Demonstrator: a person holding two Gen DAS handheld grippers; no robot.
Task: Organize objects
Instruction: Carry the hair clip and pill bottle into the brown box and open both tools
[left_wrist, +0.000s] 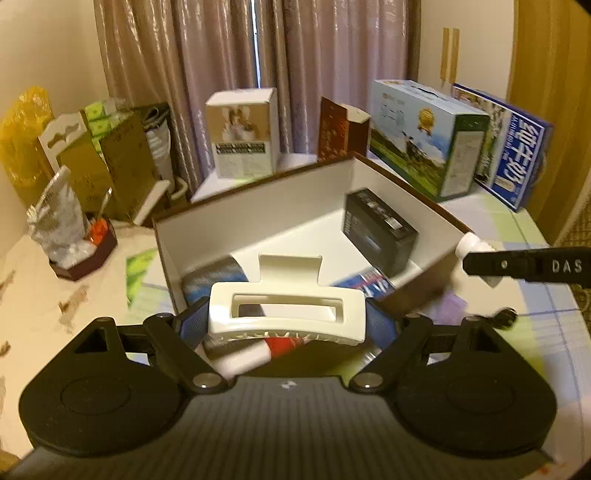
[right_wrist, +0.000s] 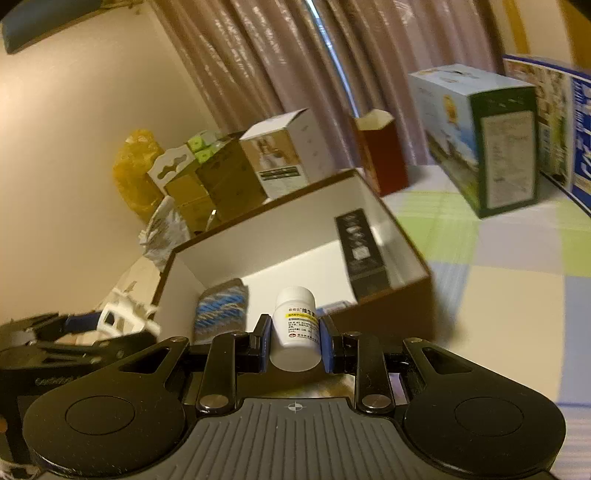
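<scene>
The surface (right_wrist: 517, 314), covered with a pastel checked cloth, stands before a closed curtain (left_wrist: 295, 55) and carries an open white-lined box (left_wrist: 258, 206) near its middle, with printed cartons ranged behind the box along the curtain side. The left hand-held gripper (left_wrist: 286, 325) is clamped on a cream hair clip (left_wrist: 286, 314), held just above the near edge of the box; its blue pads press on the two ends of the clip body. The clip appears to be light, rigid moulded plastic with a smooth, likely slippery finish and a sprung hinge; hold it across the solid body, not on the teeth or the raised lever tab, which could open or snap under pressure. The right hand-held gripper (right_wrist: 295, 343) is clamped on a white pill bottle (right_wrist: 295, 328), upright between the pads, at the near right corner of the box. The bottle appears light and stiff, with a glossy label that may slide; grip at mid-body, below the cap. Inside the box lie a black carton (left_wrist: 376, 229) against the right wall, a blue-patterned roll (left_wrist: 214, 280) by the left wall, and a blue packet (left_wrist: 369, 282) near the front. Clear floor remains at the centre of the box for both items.
</scene>
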